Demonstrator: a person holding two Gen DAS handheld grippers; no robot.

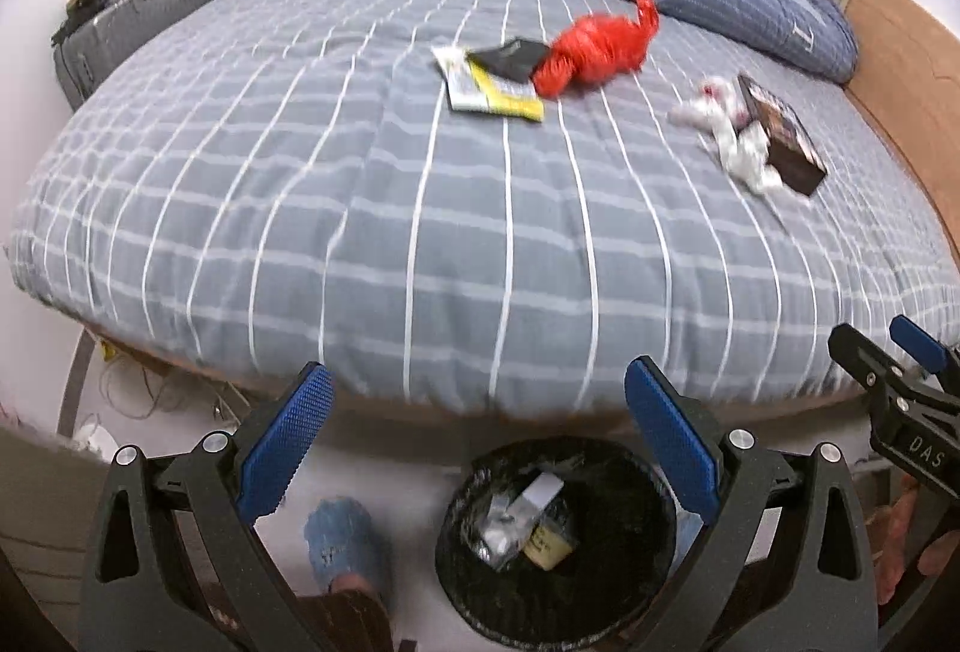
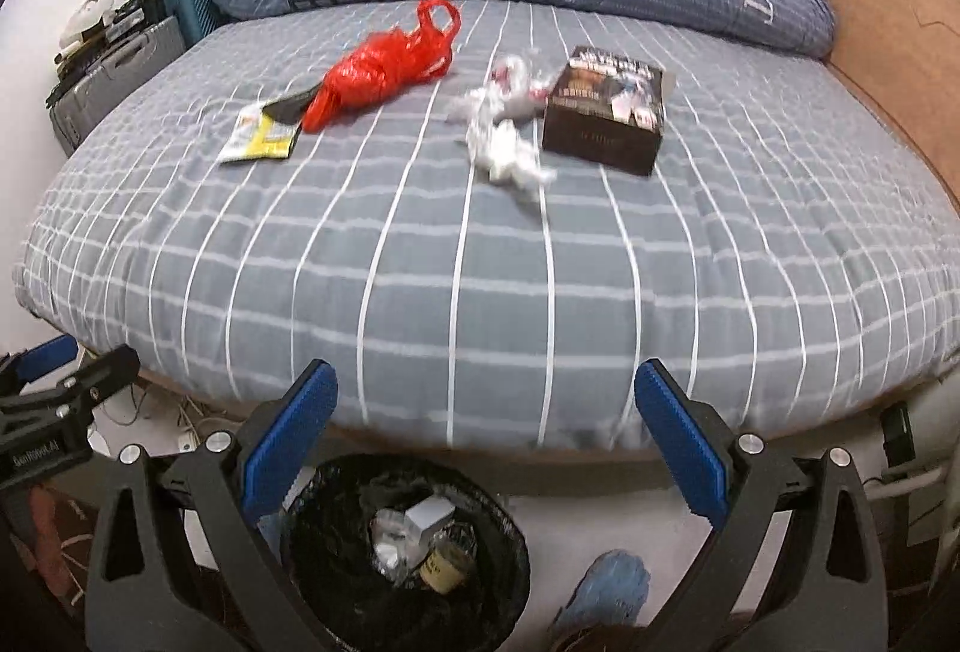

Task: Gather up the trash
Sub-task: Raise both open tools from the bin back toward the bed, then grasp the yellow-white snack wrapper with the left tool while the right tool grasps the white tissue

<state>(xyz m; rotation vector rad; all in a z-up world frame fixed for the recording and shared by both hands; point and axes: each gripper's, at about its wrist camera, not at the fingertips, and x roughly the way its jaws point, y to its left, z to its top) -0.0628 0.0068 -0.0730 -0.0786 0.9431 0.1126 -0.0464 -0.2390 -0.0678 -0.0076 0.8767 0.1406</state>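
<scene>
Both your hand-held grippers, left [image 1: 477, 436] and right [image 2: 486, 433], are spread and empty above the bin [image 2: 336, 520]; red bag [image 2: 378, 72], tissues [image 2: 504, 141], box [image 2: 606, 111] on the bed [image 2: 480, 262].

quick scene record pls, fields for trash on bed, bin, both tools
on bed: red plastic bag, yellow and white wrapper, crumpled white paper, dark box
bin: black-lined bin on the floor by the bed's foot, some trash already inside
left tool: open, empty, above the bin
right tool: open, empty
</scene>
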